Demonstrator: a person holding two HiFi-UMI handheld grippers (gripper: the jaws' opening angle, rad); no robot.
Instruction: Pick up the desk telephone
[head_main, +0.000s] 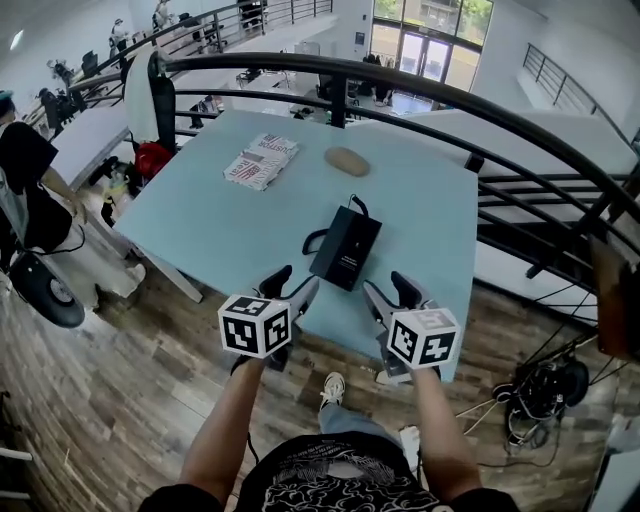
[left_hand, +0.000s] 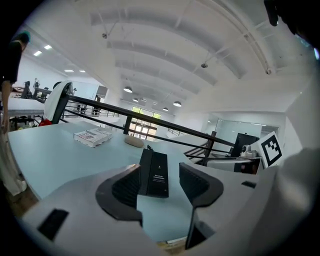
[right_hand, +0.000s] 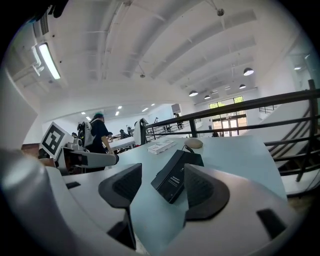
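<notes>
The desk telephone (head_main: 346, 248) is a flat black unit with a looped cord, lying near the front edge of the pale blue table (head_main: 200, 210). In the head view my left gripper (head_main: 291, 284) hovers at the table's front edge just left of it, and my right gripper (head_main: 388, 286) just right of it. Both stand open with nothing between their fingers. The left gripper view shows the telephone (left_hand: 154, 173) ahead, beyond the left gripper (left_hand: 160, 186). In the right gripper view the telephone (right_hand: 175, 176) lies ahead, beyond the right gripper (right_hand: 161, 187).
A white and red printed packet (head_main: 260, 160) and a tan oval object (head_main: 347, 161) lie farther back on the table. A curved black railing (head_main: 400, 85) runs behind and to the right. A person (head_main: 25, 180) stands at far left. Cables (head_main: 540, 390) lie on the wooden floor.
</notes>
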